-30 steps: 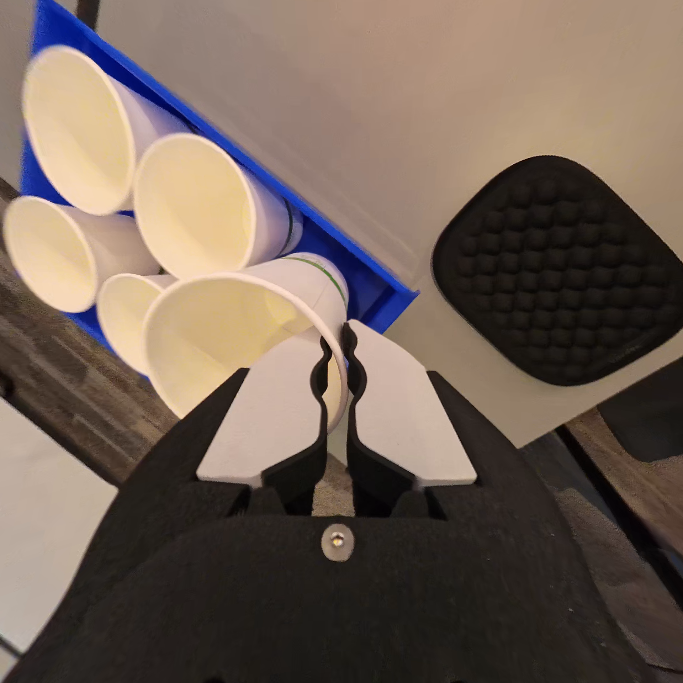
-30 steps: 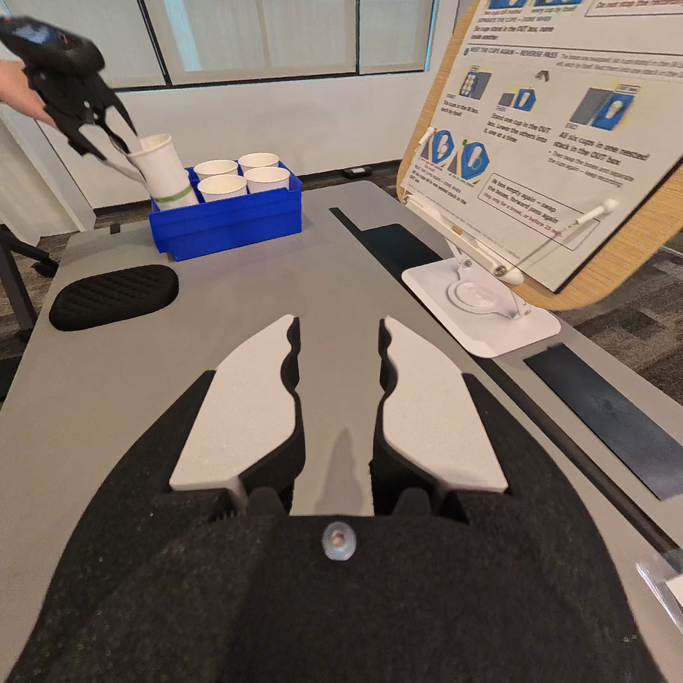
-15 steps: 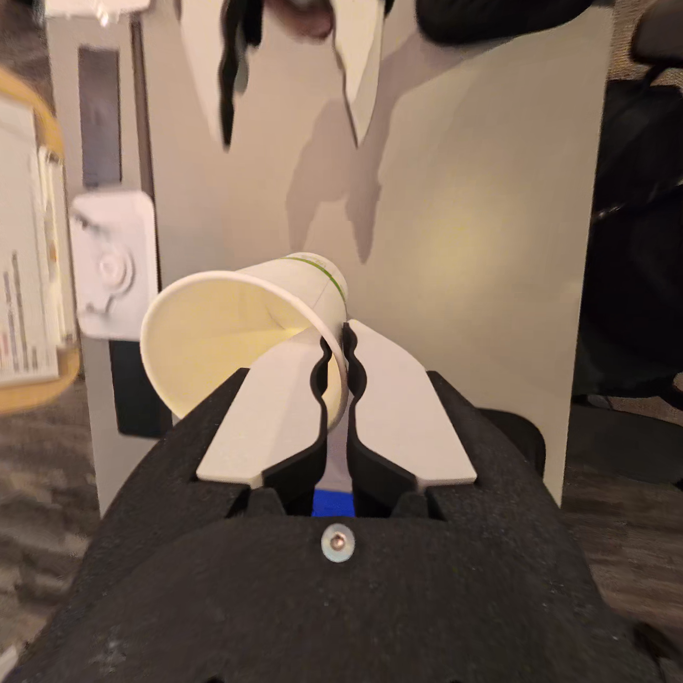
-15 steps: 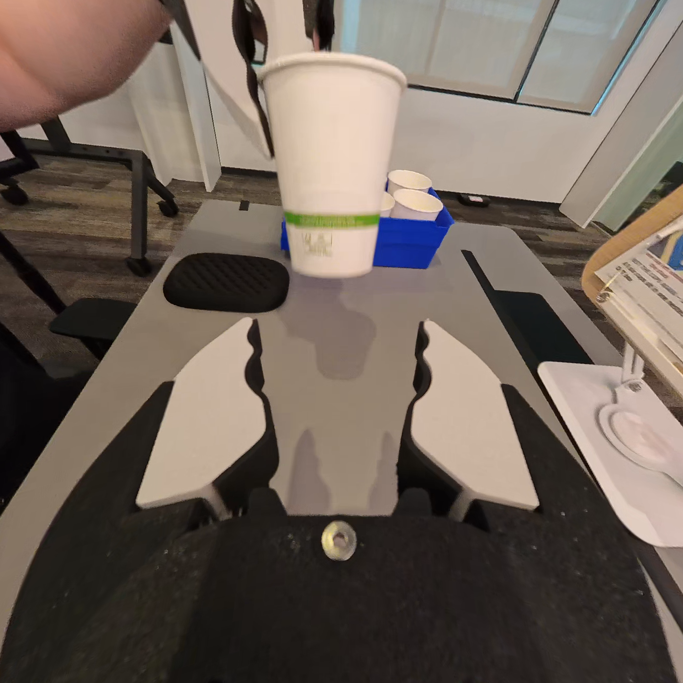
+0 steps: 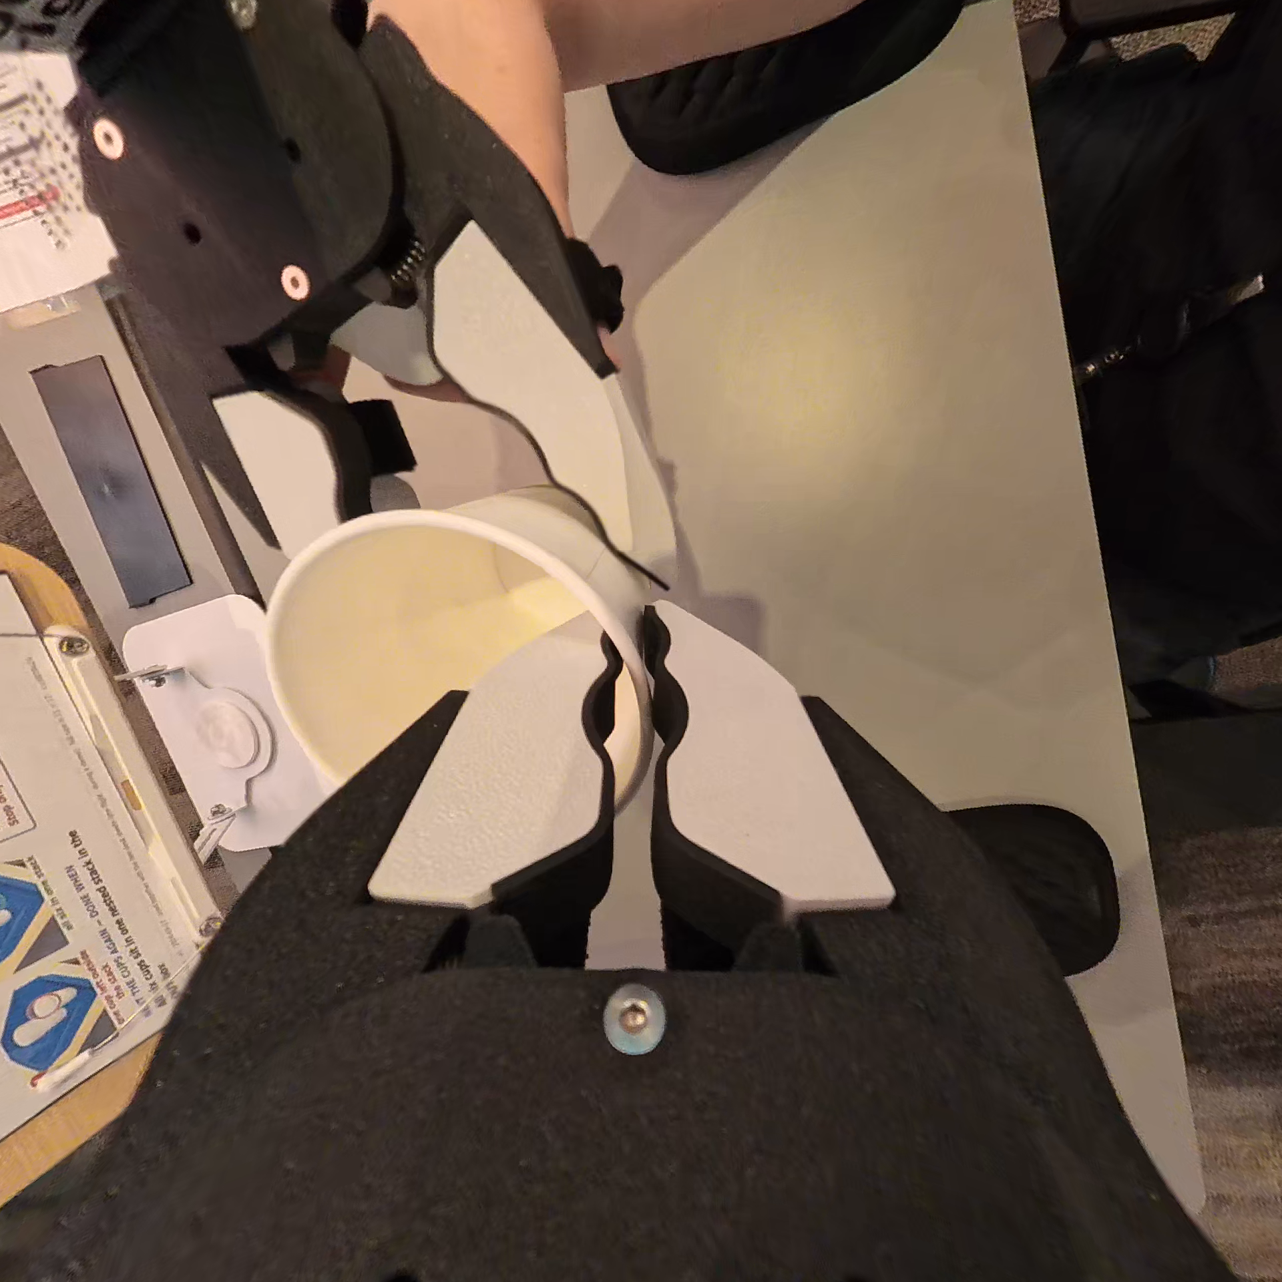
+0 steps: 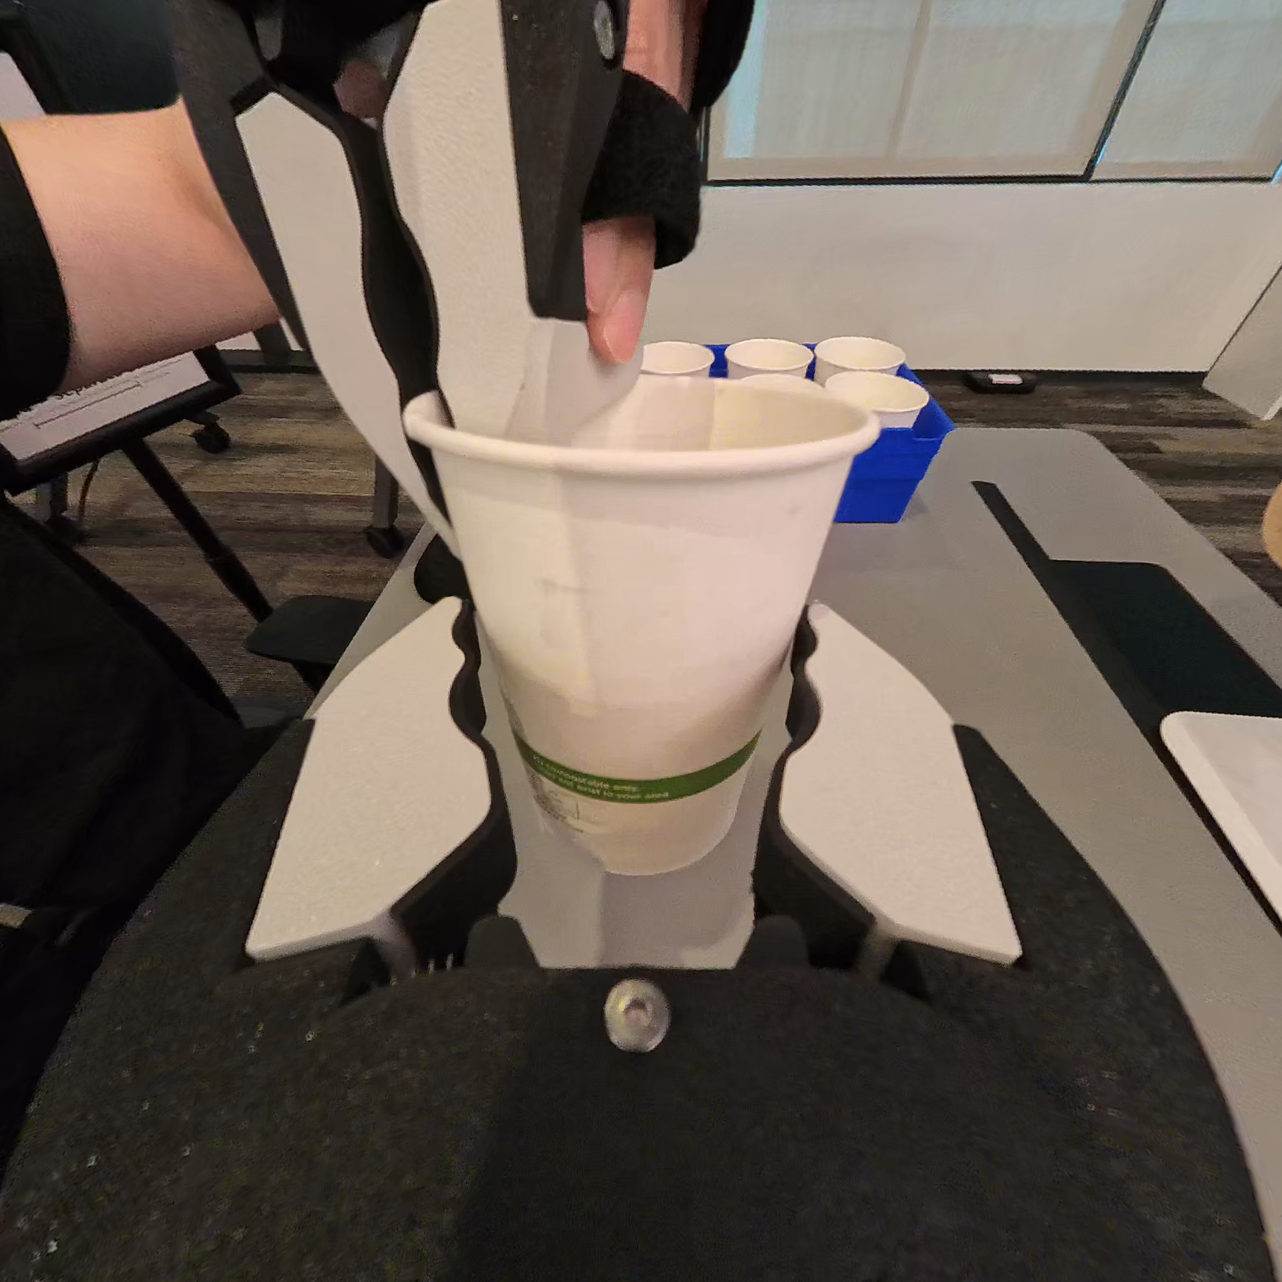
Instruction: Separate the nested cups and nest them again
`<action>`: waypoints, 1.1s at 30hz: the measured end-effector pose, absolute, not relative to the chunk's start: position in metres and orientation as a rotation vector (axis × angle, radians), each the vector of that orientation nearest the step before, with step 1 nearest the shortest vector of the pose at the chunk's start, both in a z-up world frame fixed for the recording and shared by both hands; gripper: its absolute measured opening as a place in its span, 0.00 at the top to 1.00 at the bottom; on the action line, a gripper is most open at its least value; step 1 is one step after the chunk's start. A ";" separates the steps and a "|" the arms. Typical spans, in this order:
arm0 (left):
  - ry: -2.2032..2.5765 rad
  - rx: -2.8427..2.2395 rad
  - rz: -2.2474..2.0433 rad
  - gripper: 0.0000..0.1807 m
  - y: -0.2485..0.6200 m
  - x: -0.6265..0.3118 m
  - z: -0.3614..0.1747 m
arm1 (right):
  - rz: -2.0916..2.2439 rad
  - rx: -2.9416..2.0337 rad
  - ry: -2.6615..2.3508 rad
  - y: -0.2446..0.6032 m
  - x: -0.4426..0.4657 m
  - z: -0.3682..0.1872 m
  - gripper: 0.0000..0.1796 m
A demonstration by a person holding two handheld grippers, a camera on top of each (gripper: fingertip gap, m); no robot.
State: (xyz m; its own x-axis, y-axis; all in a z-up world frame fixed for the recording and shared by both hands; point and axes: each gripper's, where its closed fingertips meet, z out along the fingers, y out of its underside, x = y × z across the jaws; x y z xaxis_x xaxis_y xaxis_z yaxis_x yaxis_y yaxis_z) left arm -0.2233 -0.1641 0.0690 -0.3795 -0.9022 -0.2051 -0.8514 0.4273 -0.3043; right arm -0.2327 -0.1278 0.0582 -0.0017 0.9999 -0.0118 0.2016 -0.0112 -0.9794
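Evidently midway: five paper cups (image 6: 766,357) stand apart in the blue bin (image 6: 895,465) at the bench's far edge; the left gripper (image 5: 642,683) pinches the last cup's (image 6: 638,624) rim, lowering it between the right gripper's (image 6: 635,701) wide-open, empty jaws. Renesting remains.

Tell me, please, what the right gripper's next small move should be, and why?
Probably close the right gripper on the cup. Its fingers flank the lower wall with small gaps, while the left gripper pinches only the rim, so the body lacks a firm hold.
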 end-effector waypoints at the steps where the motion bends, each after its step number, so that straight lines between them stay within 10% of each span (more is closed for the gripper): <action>1: 2.357 -1.501 -0.206 0.98 -0.165 -0.222 0.068 | 1.123 -1.362 -1.361 -0.128 -0.232 0.057 0.53; 33: 2.441 -1.428 -0.246 0.96 -0.188 -0.212 0.062 | 1.403 -1.285 -1.481 -0.160 -0.229 0.056 0.50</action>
State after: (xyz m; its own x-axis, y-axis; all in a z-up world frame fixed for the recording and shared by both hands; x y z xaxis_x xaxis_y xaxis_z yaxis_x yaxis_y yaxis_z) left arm -0.2123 -0.1877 0.0617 -0.4597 -0.8713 -0.1715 -0.8197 0.4907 -0.2956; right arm -0.2289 -0.1595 0.0563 -0.2495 0.9594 -0.1315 0.1831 -0.0866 -0.9793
